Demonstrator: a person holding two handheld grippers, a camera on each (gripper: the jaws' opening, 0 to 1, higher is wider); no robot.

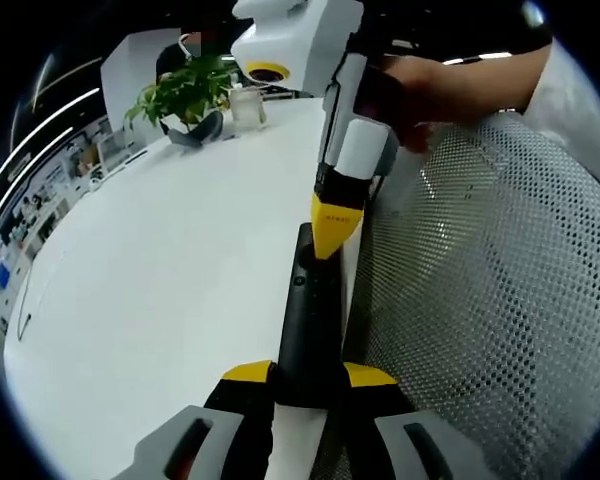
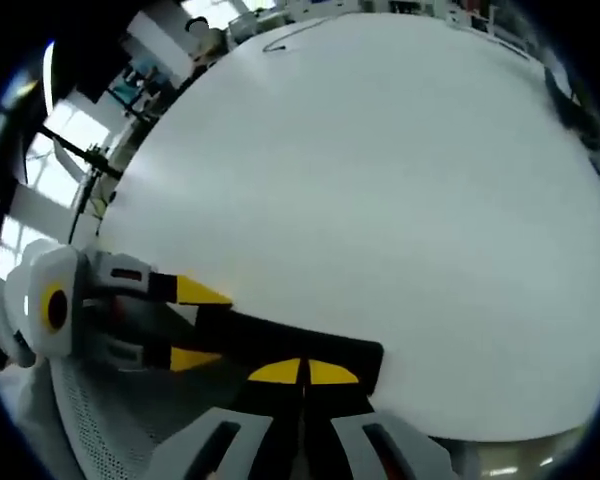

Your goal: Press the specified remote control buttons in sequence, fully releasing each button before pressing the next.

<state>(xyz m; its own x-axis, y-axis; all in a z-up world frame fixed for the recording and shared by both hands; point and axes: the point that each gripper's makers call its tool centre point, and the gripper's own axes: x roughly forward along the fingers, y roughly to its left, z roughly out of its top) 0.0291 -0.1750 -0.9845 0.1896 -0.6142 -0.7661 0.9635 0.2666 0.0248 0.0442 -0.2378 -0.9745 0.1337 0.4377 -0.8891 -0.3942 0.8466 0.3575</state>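
A long black remote control (image 1: pixel 310 300) lies along the right edge of the white table (image 1: pixel 160 270). My left gripper (image 1: pixel 309 374) is shut on its near end, one yellow tip on each side. My right gripper (image 1: pixel 335 228) comes down from above, its yellow tips closed together and resting on the remote's far end near the buttons. In the right gripper view the right gripper (image 2: pixel 303 372) is shut, with its tips against the remote (image 2: pixel 270 338). There the left gripper (image 2: pixel 195 325) clamps the remote from the left.
A grey mesh chair back (image 1: pixel 480 280) stands right beside the table edge. A potted plant (image 1: pixel 185 100) and a glass jar (image 1: pixel 248 105) sit at the far end of the table. A person's hand (image 1: pixel 450 85) holds the right gripper. A thin cable (image 1: pixel 25 320) lies far left.
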